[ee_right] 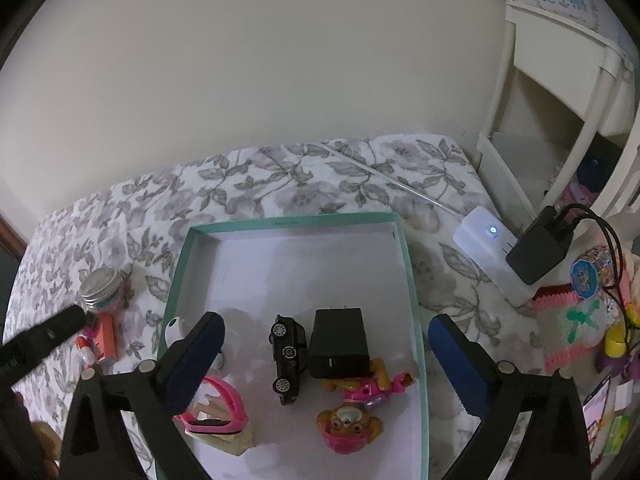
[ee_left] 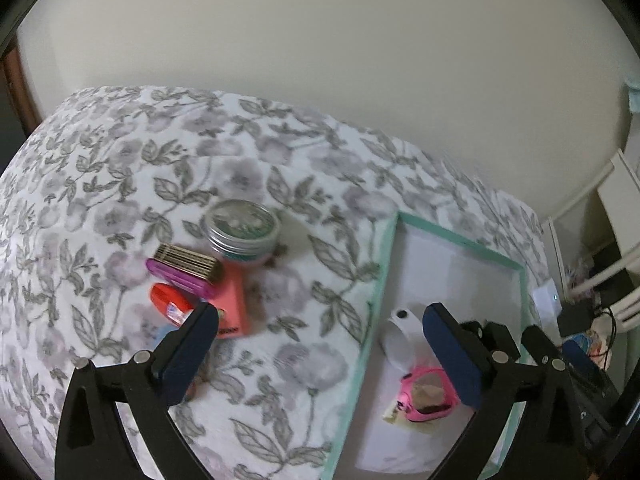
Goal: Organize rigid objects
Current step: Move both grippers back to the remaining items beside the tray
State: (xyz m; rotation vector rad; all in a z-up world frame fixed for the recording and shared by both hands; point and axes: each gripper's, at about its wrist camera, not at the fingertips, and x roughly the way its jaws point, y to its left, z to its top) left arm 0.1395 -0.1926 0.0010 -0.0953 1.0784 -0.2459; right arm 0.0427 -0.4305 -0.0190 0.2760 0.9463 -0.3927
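Both the left gripper (ee_left: 316,350) and the right gripper (ee_right: 326,354) hang with jaws wide apart, holding nothing. The green-rimmed box (ee_right: 412,280) lies on the flowered bedspread (ee_right: 280,176); near its front edge are a black toy car (ee_right: 286,354), a black charger (ee_right: 340,344) touching the car, a pink watch (ee_right: 224,412) and a dog figure (ee_right: 352,420). Outside the box's left wall, a round tin (ee_left: 242,232), a purple case (ee_left: 180,276) and a red tube (ee_left: 172,304) are clustered on the bedspread.

Between my right fingers I am seeing one teal tray (ee_right: 412,280) holding five things: one black toy car (ee_right: 287,354), one black charger (ee_right: 339,344), one pup figure (ee_right: 352,412), one pink watch (ee_right: 222,408), one white earbud (ee_right: 175,327). Beyond my left fingers four are lying: one tin (ee_left: 242,232), one purple case (ee_left: 180,278), one red tube (ee_left: 173,305), one coral box (ee_left: 234,308).
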